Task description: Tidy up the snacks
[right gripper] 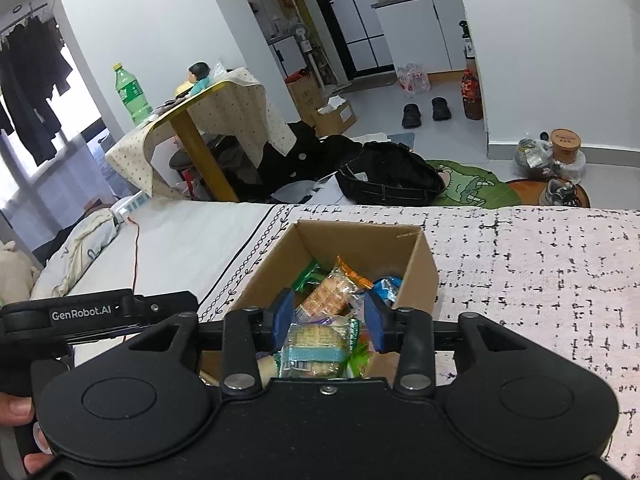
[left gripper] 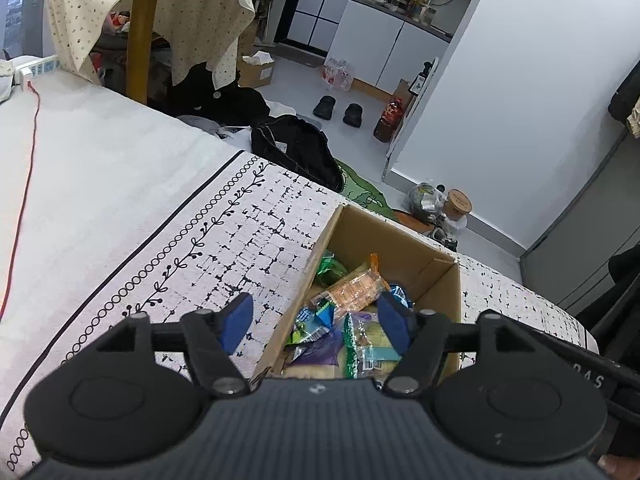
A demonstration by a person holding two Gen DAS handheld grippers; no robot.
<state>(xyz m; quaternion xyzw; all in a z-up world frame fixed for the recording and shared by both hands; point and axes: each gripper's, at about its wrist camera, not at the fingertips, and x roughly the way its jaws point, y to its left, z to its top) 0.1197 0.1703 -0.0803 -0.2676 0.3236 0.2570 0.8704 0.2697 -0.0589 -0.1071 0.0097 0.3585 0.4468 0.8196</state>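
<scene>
Snacks point(right gripper: 320, 344) in cardboard box point(right gripper: 416, 268) (open-topped), under both parted tongs point(right gripper: 331, 314).

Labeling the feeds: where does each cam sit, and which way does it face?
Left wrist: on the left gripper, angled down at the cardboard box on the patterned cloth; a fingertip shows.
Right wrist: on the right gripper, angled down into the box; a hand and the left gripper's body show.
Shared: box, snack packets, black shoes.
</scene>
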